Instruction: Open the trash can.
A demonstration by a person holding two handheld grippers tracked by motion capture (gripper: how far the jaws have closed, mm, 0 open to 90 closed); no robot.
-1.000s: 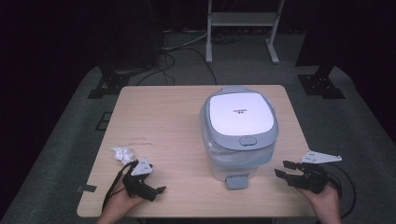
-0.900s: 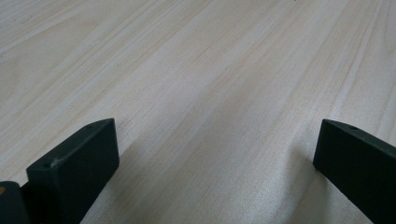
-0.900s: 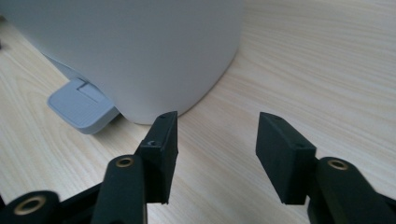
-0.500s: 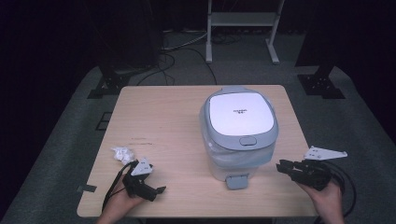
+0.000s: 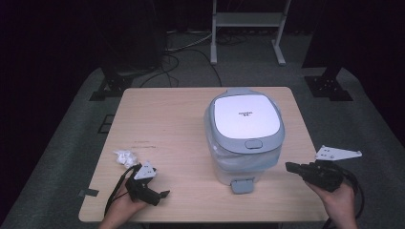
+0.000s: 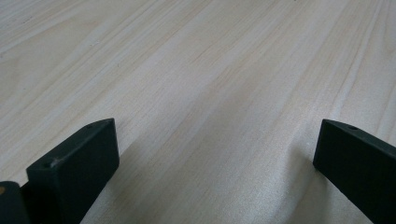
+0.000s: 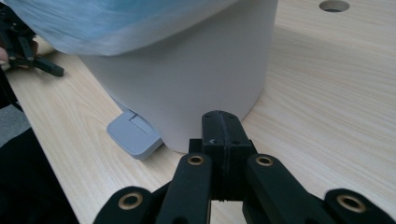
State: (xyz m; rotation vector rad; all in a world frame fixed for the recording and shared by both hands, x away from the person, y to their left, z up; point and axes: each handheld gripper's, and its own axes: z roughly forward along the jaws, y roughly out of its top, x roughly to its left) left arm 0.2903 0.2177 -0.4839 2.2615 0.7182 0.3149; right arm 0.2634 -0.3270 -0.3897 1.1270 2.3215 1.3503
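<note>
Right gripper jaws just closed, pressed together, empty, aimed at bin base. Bin: white body, grey lid, grey pedal, liner under rim, mid-table. Left gripper wide open, empty.

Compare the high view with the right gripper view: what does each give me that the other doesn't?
High view alone: the bin's white lid, the crumpled paper near the left tool, and the table's edges. Right gripper view alone: the right tool's jaws pressed together with nothing between them, and a round hole in the tabletop. Both: the bin's white body, its grey pedal and the pale wood surface.
</note>
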